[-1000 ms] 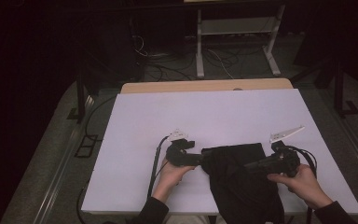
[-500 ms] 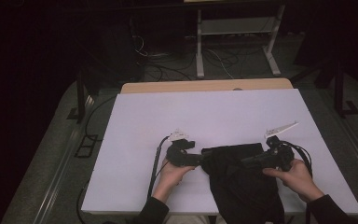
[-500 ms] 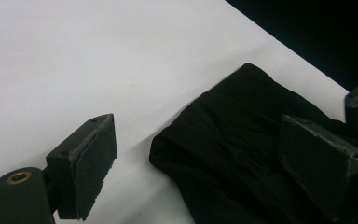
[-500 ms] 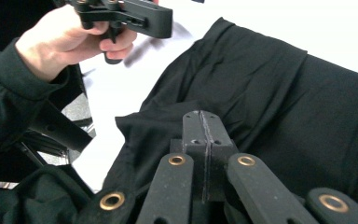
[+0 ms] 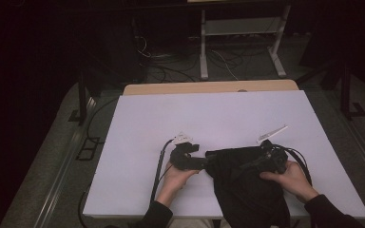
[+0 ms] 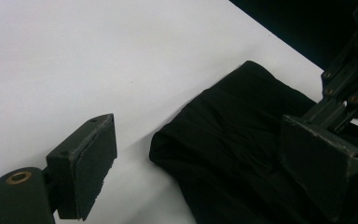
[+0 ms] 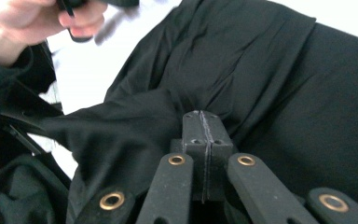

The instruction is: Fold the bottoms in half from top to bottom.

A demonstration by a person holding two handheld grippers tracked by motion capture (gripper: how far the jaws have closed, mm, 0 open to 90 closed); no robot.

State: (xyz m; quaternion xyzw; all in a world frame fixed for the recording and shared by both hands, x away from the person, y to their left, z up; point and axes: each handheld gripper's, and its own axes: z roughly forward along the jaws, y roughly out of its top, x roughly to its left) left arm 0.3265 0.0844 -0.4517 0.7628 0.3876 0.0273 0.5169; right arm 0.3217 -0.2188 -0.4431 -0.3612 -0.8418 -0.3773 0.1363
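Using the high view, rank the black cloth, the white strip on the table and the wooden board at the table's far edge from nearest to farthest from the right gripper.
1. Black cloth: pinched in the shut right gripper, at the table's near edge.
2. White strip: lying on the table just beyond the gripper, slightly to the right.
3. Wooden board: along the table's far edge, well beyond both.

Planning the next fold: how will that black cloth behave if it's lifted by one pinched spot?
The black cloth will probably sag limply: it gathers into folds where the right gripper pinches it. Likely light, since it hangs over the table edge without sliding.
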